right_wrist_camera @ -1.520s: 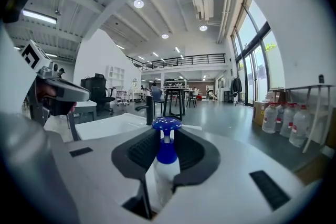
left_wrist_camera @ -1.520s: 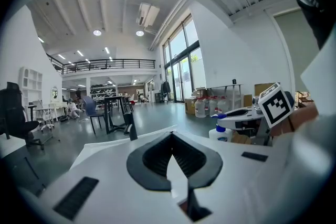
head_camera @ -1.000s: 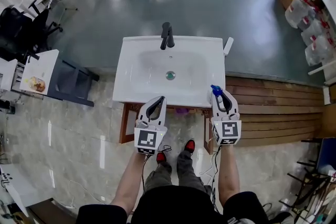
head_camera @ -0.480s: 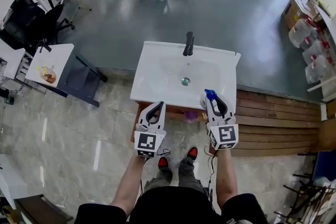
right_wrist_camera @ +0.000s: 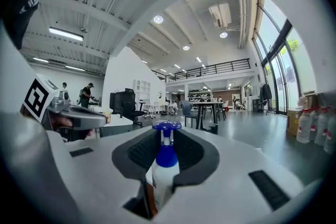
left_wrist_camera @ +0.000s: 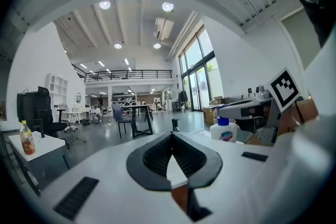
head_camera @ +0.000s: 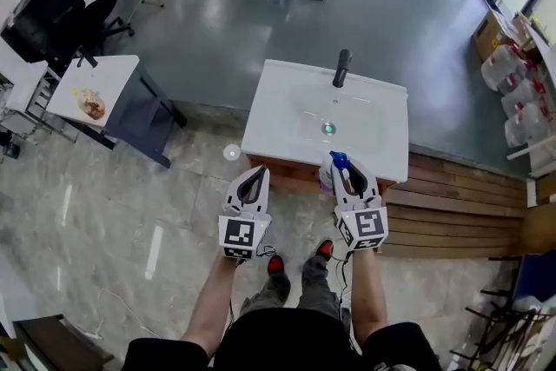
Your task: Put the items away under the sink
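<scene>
My right gripper (head_camera: 342, 164) is shut on a white pump bottle with a blue pump head (head_camera: 336, 159), held upright just in front of the white sink (head_camera: 287, 100). In the right gripper view the bottle (right_wrist_camera: 164, 168) stands between the jaws of the right gripper (right_wrist_camera: 167, 134). My left gripper (head_camera: 258, 174) hangs level to its left, over the floor, off the sink's front left corner. Its jaws meet at the tips with nothing in them, as the left gripper view shows of the left gripper (left_wrist_camera: 171, 137). That view also catches the bottle (left_wrist_camera: 226, 131) off to the right.
A black faucet (head_camera: 342, 67) stands at the sink's back edge, and a wooden cabinet front (head_camera: 282, 174) shows below it. A wooden platform (head_camera: 460, 204) lies to the right, with water jugs (head_camera: 512, 74) beyond. A small white table (head_camera: 91, 91) and a black chair (head_camera: 52, 9) stand at the left.
The person has backed away from the sink, which now lies farther off and more to the right. Both grippers have left its front edge, the right one still holding the bottle.
</scene>
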Available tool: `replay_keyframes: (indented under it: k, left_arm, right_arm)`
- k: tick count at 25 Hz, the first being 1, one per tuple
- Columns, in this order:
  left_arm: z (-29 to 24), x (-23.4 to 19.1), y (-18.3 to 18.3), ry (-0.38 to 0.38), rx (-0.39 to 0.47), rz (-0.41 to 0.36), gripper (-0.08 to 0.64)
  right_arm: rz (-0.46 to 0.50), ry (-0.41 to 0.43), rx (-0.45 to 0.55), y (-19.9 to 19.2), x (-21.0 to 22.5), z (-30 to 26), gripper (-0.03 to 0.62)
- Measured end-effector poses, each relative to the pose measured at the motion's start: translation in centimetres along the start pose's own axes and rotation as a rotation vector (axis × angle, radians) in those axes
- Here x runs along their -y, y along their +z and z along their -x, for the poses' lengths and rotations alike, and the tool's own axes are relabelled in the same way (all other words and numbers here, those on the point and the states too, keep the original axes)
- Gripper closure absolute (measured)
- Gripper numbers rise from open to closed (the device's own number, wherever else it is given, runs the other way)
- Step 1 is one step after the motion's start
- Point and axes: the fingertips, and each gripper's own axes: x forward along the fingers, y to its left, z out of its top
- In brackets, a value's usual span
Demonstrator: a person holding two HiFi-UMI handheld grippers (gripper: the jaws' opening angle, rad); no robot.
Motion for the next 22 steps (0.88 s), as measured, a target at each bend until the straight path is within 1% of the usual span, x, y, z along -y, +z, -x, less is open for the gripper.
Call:
replay_keyframes:
  k: [5, 9, 11, 15, 22]
  left_arm:
    - [2.0, -1.1, -0.7, 0.022, 0.002, 0.002, 0.554]
    - [3.3, -2.7, -2.0, 0.056, -0.01, 0.023, 0.554]
    - [3.8, -3.8, -3.4, 0.075, -0.026, 0.033, 0.554]
    - [4.4, -5.2, -7.3, 0.123, -0.074, 0.061, 0.554]
    - [3.8, -5.0, -12.5, 0.192, -0.123, 0.091, 0.554]
  right_arm:
    - [-0.029, 0.022, -0.003, -0.8, -2.8, 0.2, 0.5]
    - [-0.046, 0.052, -0.022, -2.1, -5.0, -0.9, 0.499]
    - [-0.047, 0.081, -0.031, -3.2, -6.3, -1.9, 0.499]
    - [-0.041, 0.16, -0.063, -6.6, -8.7, -3.6, 0.499]
    - [-0.045, 0.244, -0.063, -12.3, -9.5, -4.6, 0.5]
